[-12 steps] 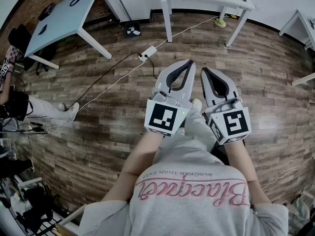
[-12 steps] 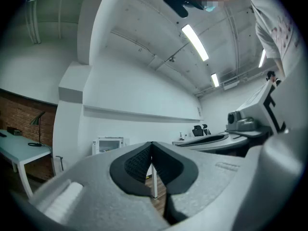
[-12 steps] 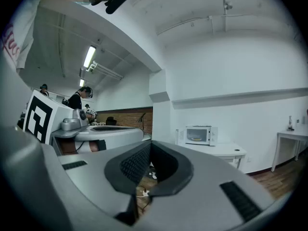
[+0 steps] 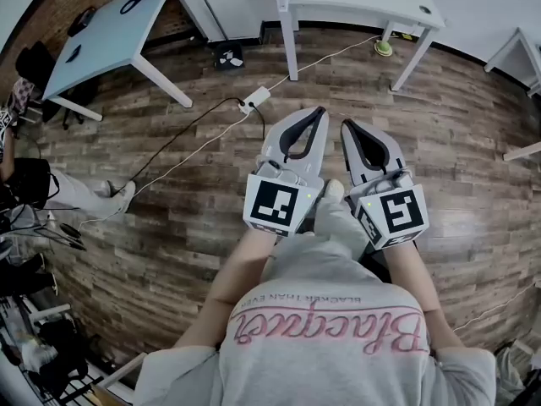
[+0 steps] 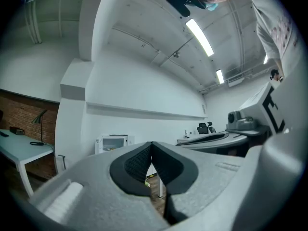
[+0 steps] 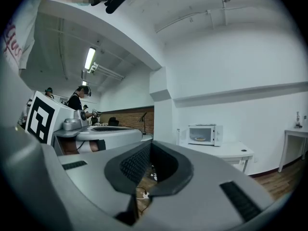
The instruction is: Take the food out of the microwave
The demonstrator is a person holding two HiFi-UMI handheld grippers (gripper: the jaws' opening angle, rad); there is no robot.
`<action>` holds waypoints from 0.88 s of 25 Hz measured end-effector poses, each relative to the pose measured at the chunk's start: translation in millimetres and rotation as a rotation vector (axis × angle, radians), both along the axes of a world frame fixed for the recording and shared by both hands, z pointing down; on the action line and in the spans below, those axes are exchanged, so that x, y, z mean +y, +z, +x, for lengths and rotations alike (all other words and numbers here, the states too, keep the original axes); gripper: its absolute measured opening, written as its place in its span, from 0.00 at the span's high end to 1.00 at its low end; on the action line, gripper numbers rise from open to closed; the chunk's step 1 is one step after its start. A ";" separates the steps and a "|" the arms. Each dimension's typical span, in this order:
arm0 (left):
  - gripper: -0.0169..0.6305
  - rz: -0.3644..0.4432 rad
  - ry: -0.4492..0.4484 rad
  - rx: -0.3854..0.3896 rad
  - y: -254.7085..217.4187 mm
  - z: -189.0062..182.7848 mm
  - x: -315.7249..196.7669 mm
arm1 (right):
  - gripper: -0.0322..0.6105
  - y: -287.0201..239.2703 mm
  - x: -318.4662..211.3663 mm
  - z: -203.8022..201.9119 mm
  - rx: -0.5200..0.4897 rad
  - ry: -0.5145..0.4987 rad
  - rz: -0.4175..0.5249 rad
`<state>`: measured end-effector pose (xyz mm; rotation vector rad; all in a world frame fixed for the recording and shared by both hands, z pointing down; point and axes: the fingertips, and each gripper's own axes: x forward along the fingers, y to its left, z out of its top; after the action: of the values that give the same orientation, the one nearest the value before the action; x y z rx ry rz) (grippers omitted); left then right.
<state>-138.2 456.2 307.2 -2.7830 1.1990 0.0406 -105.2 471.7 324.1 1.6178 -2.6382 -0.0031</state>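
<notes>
Both hand-held grippers are closed and empty. The left hand-held gripper [image 4: 318, 111] has its jaw tips meeting with nothing between them, and the right hand-held gripper [image 4: 347, 125] is likewise shut on nothing, which each gripper view confirms. The task thing is far off. The microwave [image 6: 205, 134] sits on a white counter [image 6: 231, 153] by the far wall, well apart from me. The food [image 6: 200, 138] shows as a pale flat shape inside it, too small to say what it is. I also can't tell for sure whether the door is open. I judge the step in hand to be the approach, with nothing grasped yet. To do it well, I should walk up square to the counter and step clear of the power strip [image 4: 254, 96] lying on the wood floor [image 4: 169, 227]. At the counter I should deal with the door first with one gripper and spread the jaws before reaching in. Then I take the dish by its rim and draw it out flat so nothing slides. Pose: my forearms [image 4: 241, 265] are bent in front of my chest, and the grippers sit just beside each other, pointing level and forward, away from my body.
</notes>
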 end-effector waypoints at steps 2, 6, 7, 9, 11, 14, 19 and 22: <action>0.96 -0.006 0.000 0.006 -1.2 7.9 -17.8 | 0.93 -2.5 -16.8 6.6 0.000 -0.003 0.007; 0.96 -0.007 0.004 0.007 -4.0 29.4 -55.6 | 0.93 -11.4 -53.1 23.8 -0.028 -0.015 0.023; 0.96 -0.005 0.005 0.007 -4.7 35.6 -65.2 | 0.93 -13.1 -62.4 28.9 -0.035 -0.019 0.025; 0.96 -0.001 0.006 0.012 -6.6 47.7 -83.6 | 0.93 -15.5 -80.1 39.8 -0.049 -0.027 0.029; 0.96 -0.004 0.001 0.021 -8.5 58.7 -100.9 | 0.93 -17.0 -97.1 51.3 -0.058 -0.035 0.029; 0.96 -0.038 -0.008 0.040 -7.4 75.2 -125.0 | 0.93 -19.6 -121.7 70.5 -0.070 -0.046 0.026; 0.96 -0.046 -0.054 0.027 -8.8 92.4 -165.6 | 0.93 -28.1 -164.4 94.4 -0.125 -0.069 0.021; 0.96 -0.037 -0.062 0.022 -10.4 100.1 -186.4 | 0.93 -29.3 -187.5 101.6 -0.135 -0.083 0.018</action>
<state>-38.0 269.8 296.8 -2.7821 1.3034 0.0442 -3.7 284.2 294.8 1.5657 -2.8115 0.0832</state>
